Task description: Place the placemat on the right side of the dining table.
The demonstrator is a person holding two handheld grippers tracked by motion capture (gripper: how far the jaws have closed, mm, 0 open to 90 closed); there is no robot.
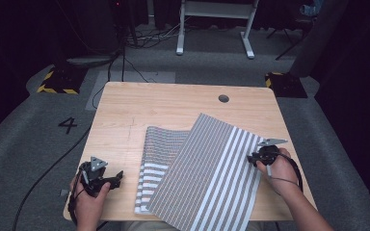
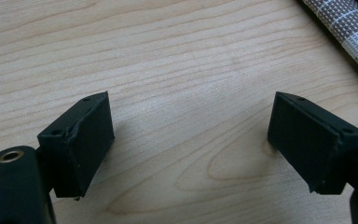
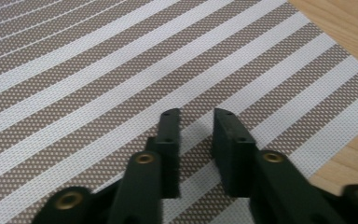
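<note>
Striped mats: we are working with two woven mats in grey-brown and white; the upper striped mat [image 1: 212, 178] is lying slantwise across the near middle of the surface [image 1: 173, 103], overlapping the right part of the lower striped mat [image 1: 155, 159], whose far edge is curling up a little.
Mat position: both mats are reaching the near edge of the surface; the upper one is running from there up toward the right side.
Right gripper [image 1: 259, 157]: we are holding it at the right edge of the upper mat, about halfway along that edge.
Right fingers [image 3: 170, 140]: in the right gripper view they are standing close together with a narrow gap, hovering over the stripes near the mat's edge; nothing is sitting between them, and we are seeing no pinch on the fabric.
Left gripper [image 1: 113, 179]: we are resting it over bare wood at the near left corner, well apart from the lower mat.
Left fingers [image 2: 81, 140]: they are standing wide apart, released, with only wood grain between them; a corner of woven mat [image 2: 354, 28] is showing at the top right of the left gripper view.
Surface: light wood, with a round cable hole [image 1: 223, 98] toward the far right.
</note>
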